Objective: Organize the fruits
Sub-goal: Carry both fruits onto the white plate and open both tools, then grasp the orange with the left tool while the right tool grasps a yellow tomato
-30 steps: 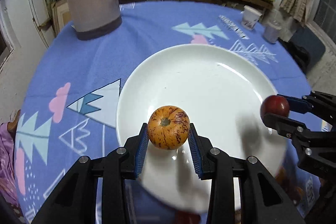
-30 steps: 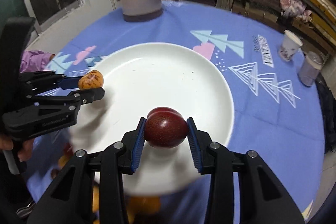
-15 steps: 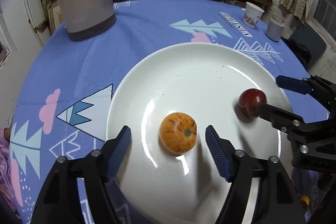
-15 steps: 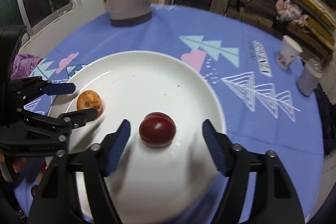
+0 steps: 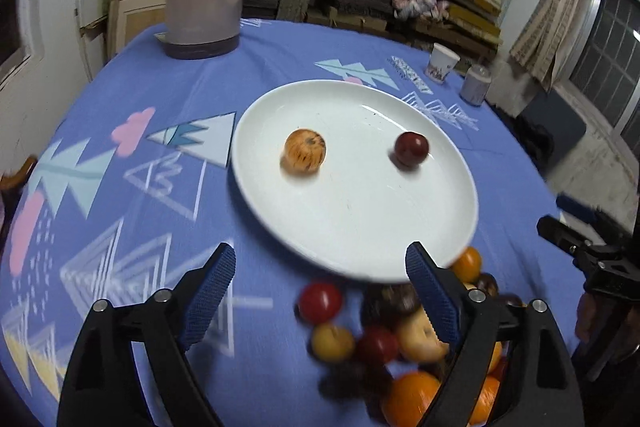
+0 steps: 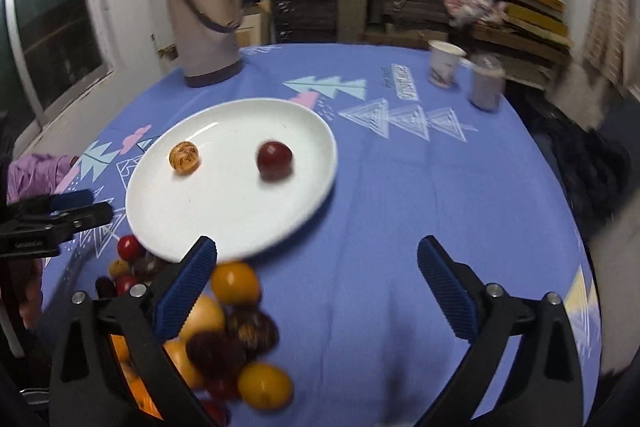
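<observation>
Two fruits on the plate, both grippers empty and opening.

Nearest, the left gripper [image 5: 320, 291] and right gripper [image 6: 318, 279] have jaws spread wide and still opening, nothing between them. A fruit pile [image 6: 224, 343] lies on the blue cloth [image 6: 400, 207] just at the near rim of the white plate [image 6: 224, 227]. On the plate sit an orange speckled fruit [image 5: 305, 151] and a dark red fruit [image 5: 412, 148], apart. Beyond stand two cups [image 6: 444, 69] and a thermos [image 6: 202, 11].
</observation>
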